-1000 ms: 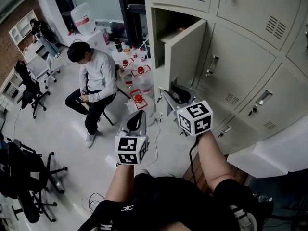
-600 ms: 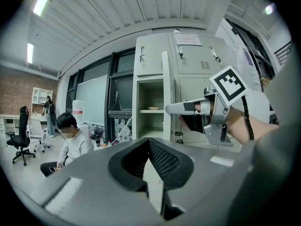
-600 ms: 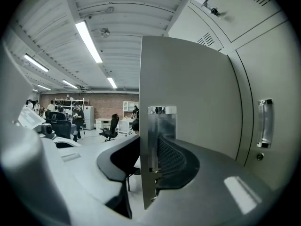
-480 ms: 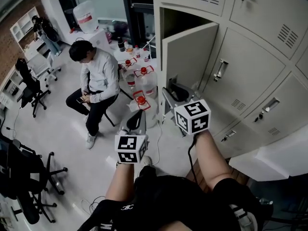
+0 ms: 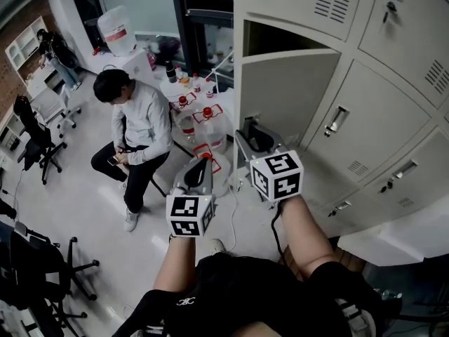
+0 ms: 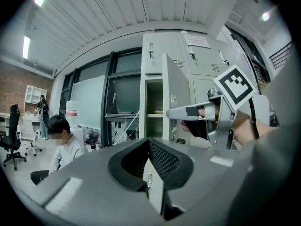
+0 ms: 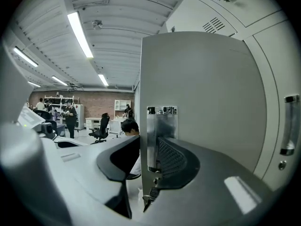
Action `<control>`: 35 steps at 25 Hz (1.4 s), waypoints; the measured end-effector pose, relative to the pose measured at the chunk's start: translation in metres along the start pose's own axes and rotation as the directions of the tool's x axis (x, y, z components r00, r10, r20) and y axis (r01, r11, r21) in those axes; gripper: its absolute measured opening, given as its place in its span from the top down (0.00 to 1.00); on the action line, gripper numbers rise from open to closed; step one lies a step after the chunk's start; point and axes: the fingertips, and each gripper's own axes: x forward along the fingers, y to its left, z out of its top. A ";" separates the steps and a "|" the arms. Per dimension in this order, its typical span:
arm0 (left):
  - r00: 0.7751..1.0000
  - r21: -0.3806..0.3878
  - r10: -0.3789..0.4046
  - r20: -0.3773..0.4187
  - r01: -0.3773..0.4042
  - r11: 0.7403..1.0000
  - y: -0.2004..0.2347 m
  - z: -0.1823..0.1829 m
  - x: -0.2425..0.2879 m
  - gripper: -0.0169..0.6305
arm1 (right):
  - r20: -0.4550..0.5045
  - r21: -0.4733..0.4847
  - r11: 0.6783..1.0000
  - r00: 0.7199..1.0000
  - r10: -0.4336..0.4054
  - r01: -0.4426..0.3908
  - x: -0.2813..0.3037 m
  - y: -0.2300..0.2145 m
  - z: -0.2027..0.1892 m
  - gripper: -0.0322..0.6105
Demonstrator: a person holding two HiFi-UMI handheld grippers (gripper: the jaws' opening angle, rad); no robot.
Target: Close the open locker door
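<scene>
A pale workroom floor (image 5: 84,188) takes up the left of the head view, with a seated person (image 5: 140,118) and water bottles (image 5: 203,114) on it. Grey lockers (image 5: 393,97) fill the right. The open locker door (image 5: 291,93) stands partly swung out, just ahead of the right gripper (image 5: 252,130). It looks like thin sheet metal, so it is probably light, stiff and free on its hinges. The smooth paint is likely slippery, which makes the free edge by the latch the best hold. The left gripper (image 5: 203,166) hangs apart from the door.

In the left gripper view its fingertips meet with nothing between them.

In the right gripper view the door's free edge stands between the jaws, with the latch plate (image 7: 160,135) against the ribbed pad. The jaws have just been closing in, then easing slightly, and they appear to pinch the edge.
</scene>
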 end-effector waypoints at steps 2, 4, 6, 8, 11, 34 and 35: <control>1.000 -0.003 -0.012 0.003 0.012 1.000 0.010 0.001 0.011 0.97 | 0.000 0.001 1.000 1.000 -0.017 0.017 0.013 -0.003 0.002 0.75; 1.000 -0.004 -0.028 0.004 0.028 1.000 0.018 0.002 0.022 0.97 | 0.001 0.004 0.999 0.999 -0.038 0.038 0.026 -0.008 0.003 0.75; 0.999 -0.006 -0.044 0.006 0.044 0.999 0.027 0.004 0.032 0.97 | 0.003 0.011 0.998 0.998 -0.061 0.061 0.038 -0.014 0.006 0.75; 0.998 -0.006 -0.056 0.009 0.056 0.998 0.036 0.006 0.041 0.97 | 0.005 0.020 0.996 0.996 -0.090 0.090 0.051 -0.020 0.009 0.78; 0.997 -0.001 -0.077 0.007 0.077 0.997 0.049 0.008 0.057 0.97 | 0.007 0.012 0.988 0.988 -0.151 0.151 0.069 -0.034 0.011 0.78; 0.978 0.032 -0.208 0.003 0.207 0.978 0.108 0.022 0.139 0.97 | -0.002 0.046 0.890 0.891 -0.455 0.454 0.141 -0.126 0.023 0.86; 0.978 0.037 -0.211 0.005 0.210 0.977 0.108 0.023 0.141 0.97 | -0.001 0.046 0.886 0.887 -0.461 0.461 0.141 -0.128 0.023 0.86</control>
